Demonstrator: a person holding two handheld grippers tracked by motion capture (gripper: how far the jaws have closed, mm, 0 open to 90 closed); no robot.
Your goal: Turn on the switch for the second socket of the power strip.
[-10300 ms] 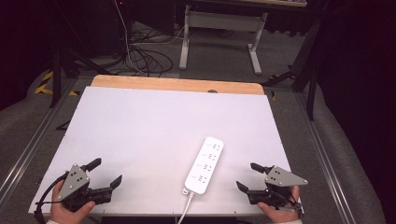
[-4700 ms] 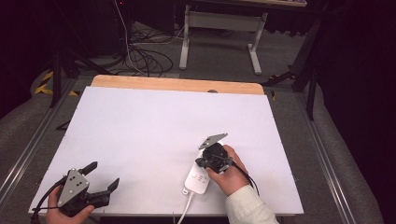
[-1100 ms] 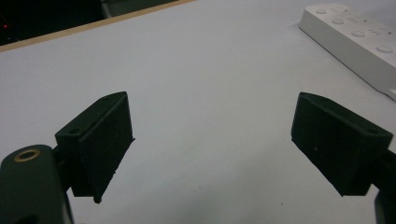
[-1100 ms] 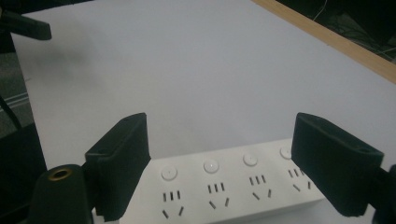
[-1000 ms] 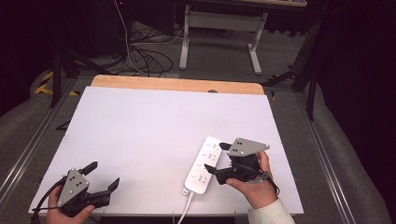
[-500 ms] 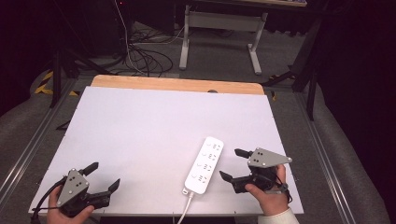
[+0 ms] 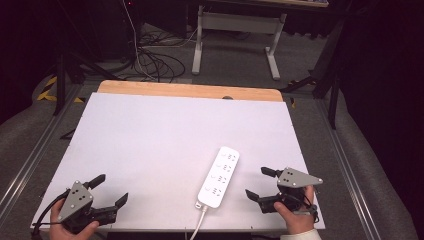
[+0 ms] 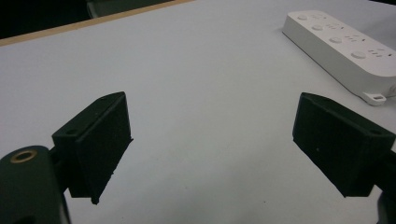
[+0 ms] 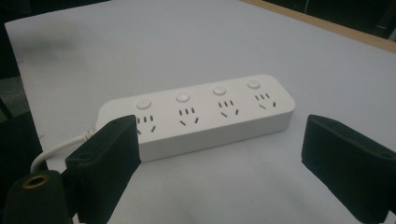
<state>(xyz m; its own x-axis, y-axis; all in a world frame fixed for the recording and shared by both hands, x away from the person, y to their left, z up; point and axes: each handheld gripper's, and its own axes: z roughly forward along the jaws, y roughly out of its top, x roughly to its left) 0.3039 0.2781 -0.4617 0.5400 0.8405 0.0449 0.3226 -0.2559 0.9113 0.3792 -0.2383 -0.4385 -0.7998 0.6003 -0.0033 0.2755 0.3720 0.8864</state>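
Right claw (image 7: 256, 184) (jaws just widened, empty) has withdrawn from power strip (image 7: 219, 176).

The left gripper (image 7: 107, 192), sitting well left of the white power strip (image 7: 219, 176), is showing a black body topped by a grey three-cornered plate dotted with small dark holes, and a black cable is trailing from it. Its two black jaws are looking blocky and matte, with a brass-ringed hole below one. The right gripper (image 7: 260, 184), just right of the strip, is wearing the same grey plate. A pale sleeve cuff is showing at that wrist.
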